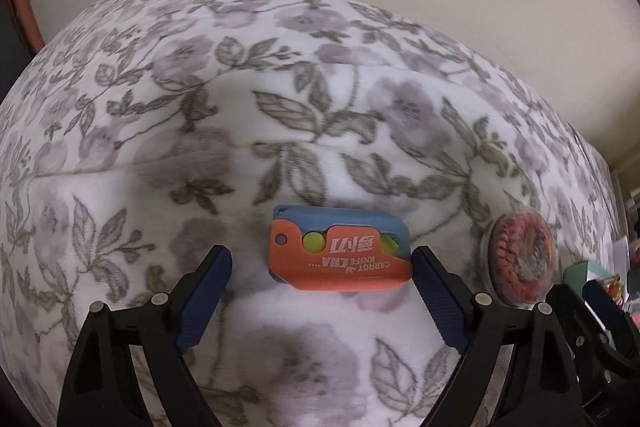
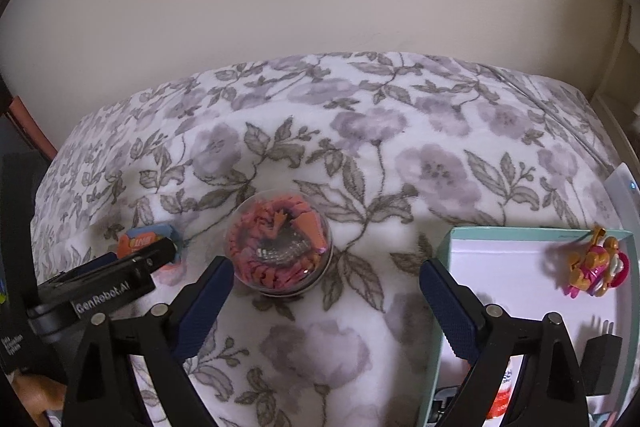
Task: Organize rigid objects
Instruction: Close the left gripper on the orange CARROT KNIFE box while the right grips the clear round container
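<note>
One box (image 2: 536, 267), seemingly right-wrist view only.

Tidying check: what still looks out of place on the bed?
Two items lie loose on the floral blanket, outside the teal box: the orange-and-blue carrot knife toy and the clear round dome of orange pieces.

Fleecy matt floral blanket (image 1: 320, 131); matt plastic toy knife (image 1: 340, 251); glossy clear plastic capsule (image 2: 279, 241).
</note>
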### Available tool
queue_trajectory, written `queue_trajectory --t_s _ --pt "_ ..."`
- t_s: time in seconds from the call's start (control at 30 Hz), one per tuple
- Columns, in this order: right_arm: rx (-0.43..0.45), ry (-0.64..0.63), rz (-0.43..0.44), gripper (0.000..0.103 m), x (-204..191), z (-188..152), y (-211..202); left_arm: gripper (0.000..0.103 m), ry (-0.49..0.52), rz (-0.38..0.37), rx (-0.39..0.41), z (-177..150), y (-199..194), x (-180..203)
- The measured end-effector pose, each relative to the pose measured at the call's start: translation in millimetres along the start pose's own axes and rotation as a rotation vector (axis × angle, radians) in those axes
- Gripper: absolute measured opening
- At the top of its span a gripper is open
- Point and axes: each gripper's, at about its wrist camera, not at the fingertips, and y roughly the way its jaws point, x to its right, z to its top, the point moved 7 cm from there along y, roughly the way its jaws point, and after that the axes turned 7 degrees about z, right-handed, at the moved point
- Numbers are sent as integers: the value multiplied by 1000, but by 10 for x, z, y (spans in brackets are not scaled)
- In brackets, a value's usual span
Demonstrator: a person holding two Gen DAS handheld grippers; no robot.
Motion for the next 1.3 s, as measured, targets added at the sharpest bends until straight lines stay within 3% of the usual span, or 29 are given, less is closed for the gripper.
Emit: queue_trajectory --t_s 0.5,0.9,1.3 --pt "-10 -13 18 96 -70 10 132 91 -21 -33 11 97 -79 -15" --pt "-63 -5 25 96 -93 -70 338 91 18 3 -10 13 65 46" --pt "-87 -49 -27 95 -133 -136 467 91 14 20 -7 10 73 16"
